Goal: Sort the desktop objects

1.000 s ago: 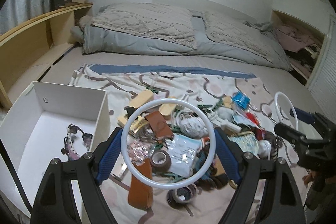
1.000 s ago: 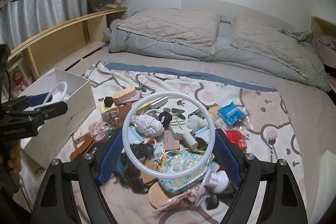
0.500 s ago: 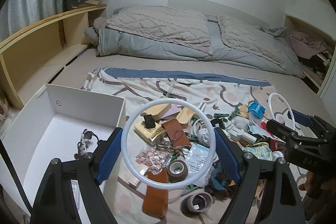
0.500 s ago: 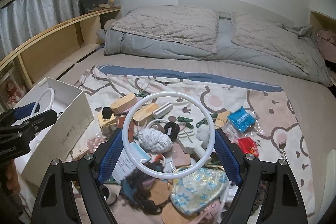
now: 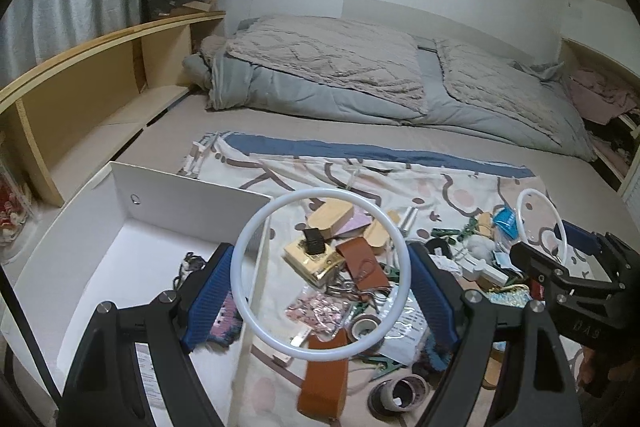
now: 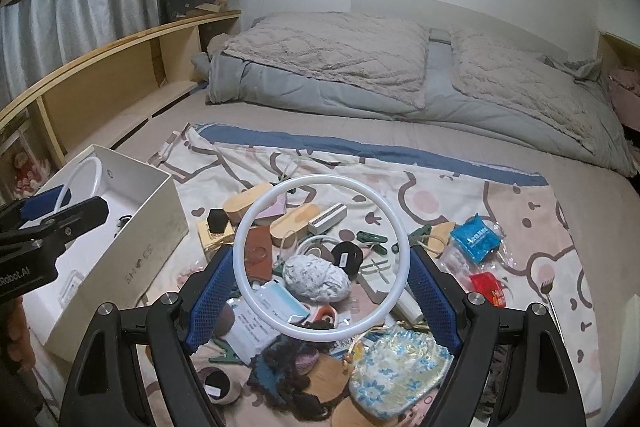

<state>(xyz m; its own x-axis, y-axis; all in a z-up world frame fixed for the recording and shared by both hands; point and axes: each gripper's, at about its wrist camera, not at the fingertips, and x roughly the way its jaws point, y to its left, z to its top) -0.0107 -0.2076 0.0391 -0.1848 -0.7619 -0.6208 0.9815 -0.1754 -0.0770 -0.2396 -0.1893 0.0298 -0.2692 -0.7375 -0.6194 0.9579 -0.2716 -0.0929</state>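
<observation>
- Grippers: two, the left gripper [image 5: 320, 291] and the right gripper [image 6: 322, 267].
- White rings: two, one white ring [image 5: 276, 223] between the left fingers, another white ring [image 6: 372, 203] between the right fingers.
- White box [image 5: 192, 195]: one, left of both claws.
- Brown leather pieces: two, one brown case [image 5: 362, 263] ahead of the left claw, one brown strap [image 5: 322, 383] beneath it.
- Tape rolls: two, a tape roll [image 5: 366, 325] and a second tape roll [image 5: 398, 393], low right of the left claw.
- Blue packet [image 6: 476, 237]: one, right of the right claw.
- Yarn ball [image 6: 316, 277]: one, framed in the right ring.
- Pillows: two, far ahead.
</observation>
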